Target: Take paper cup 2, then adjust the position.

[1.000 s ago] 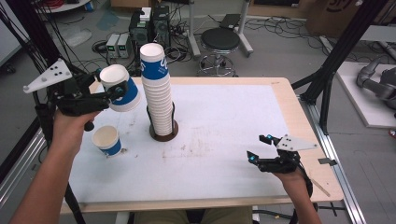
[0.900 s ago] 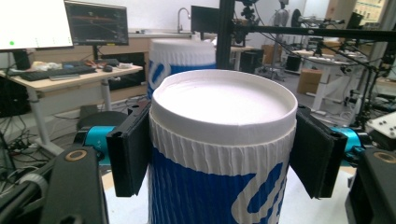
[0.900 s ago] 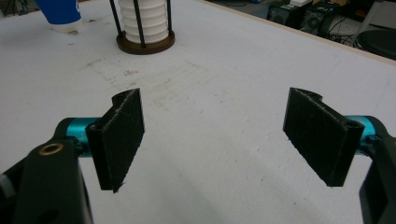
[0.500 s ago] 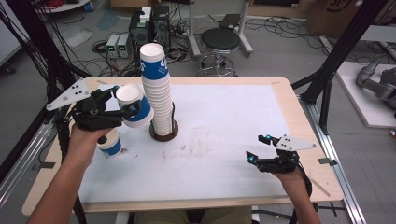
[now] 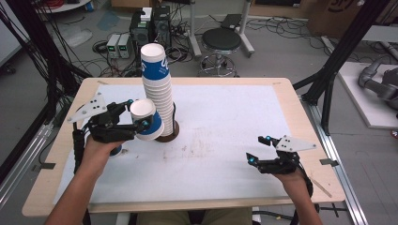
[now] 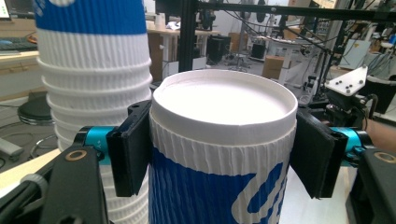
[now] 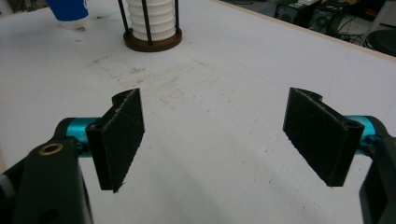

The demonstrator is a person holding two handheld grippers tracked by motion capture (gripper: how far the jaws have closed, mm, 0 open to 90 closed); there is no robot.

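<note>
My left gripper (image 5: pixel 138 114) is shut on a blue-and-white paper cup (image 5: pixel 151 127), held upright above the table's left side, right beside a tall stack of the same cups (image 5: pixel 157 86). The stack stands in a holder with a round brown base (image 5: pixel 170 137). In the left gripper view both black pads (image 6: pixel 133 149) press the ribbed wall of the cup (image 6: pixel 224 158), with the stack (image 6: pixel 93 93) just behind. Under my left hand a second cup (image 5: pixel 116 150) stands on the table, mostly hidden. My right gripper (image 5: pixel 259 149) rests open near the right front, nothing between its jaws (image 7: pixel 215 135).
A white mat (image 5: pixel 225 122) covers the wooden table (image 5: pixel 291 101). In the right gripper view the standing cup (image 7: pixel 69 10) and the holder (image 7: pixel 152 39) lie far ahead. Behind the table are a stool (image 5: pixel 220 40) and electronics boxes (image 5: pixel 152 23) on the floor.
My left gripper has carried the cup down and to the right, closer to the stack and over the cup standing on the table. The right gripper has stayed put.
</note>
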